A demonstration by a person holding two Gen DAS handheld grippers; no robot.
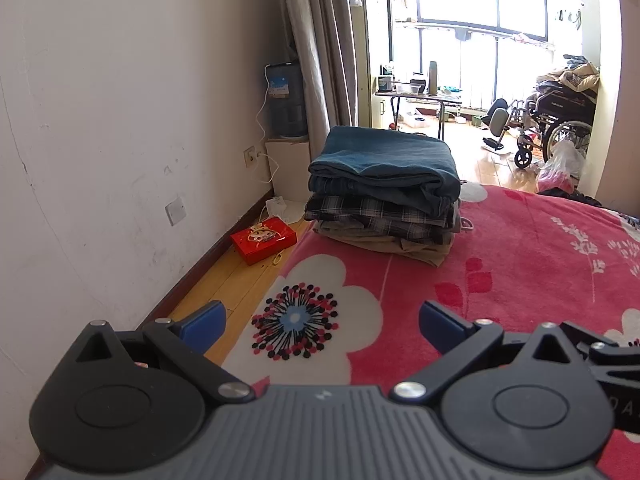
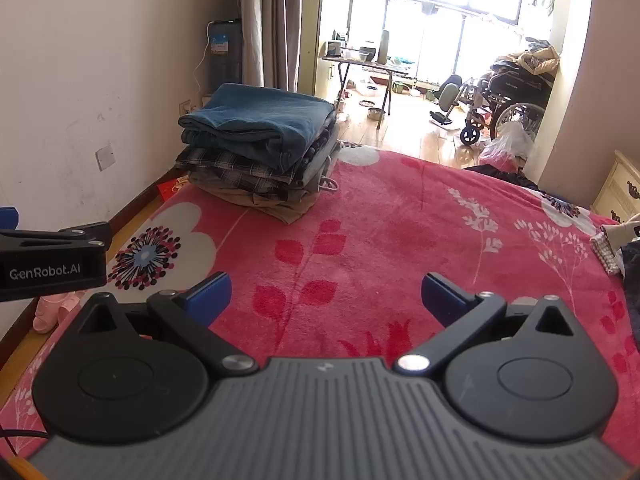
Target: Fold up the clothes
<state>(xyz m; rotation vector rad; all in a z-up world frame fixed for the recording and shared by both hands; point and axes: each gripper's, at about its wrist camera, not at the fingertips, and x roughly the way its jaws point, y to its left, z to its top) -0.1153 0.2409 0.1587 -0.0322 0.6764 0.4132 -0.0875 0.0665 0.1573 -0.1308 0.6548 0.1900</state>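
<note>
Both tools wide open, empty: left tool, right tool

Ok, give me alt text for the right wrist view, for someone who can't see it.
The right gripper hangs open and empty over a pink floral blanket, with a stack of folded clothes topped by a blue garment at the far left corner. The left gripper shows at the left edge; unfolded clothes lie at the right edge.

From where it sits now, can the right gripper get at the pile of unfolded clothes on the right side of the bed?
Probably yes. The right gripper is open and empty, and only bare red blanket lies between it and the unfolded clothes at the bed's right edge.
</note>
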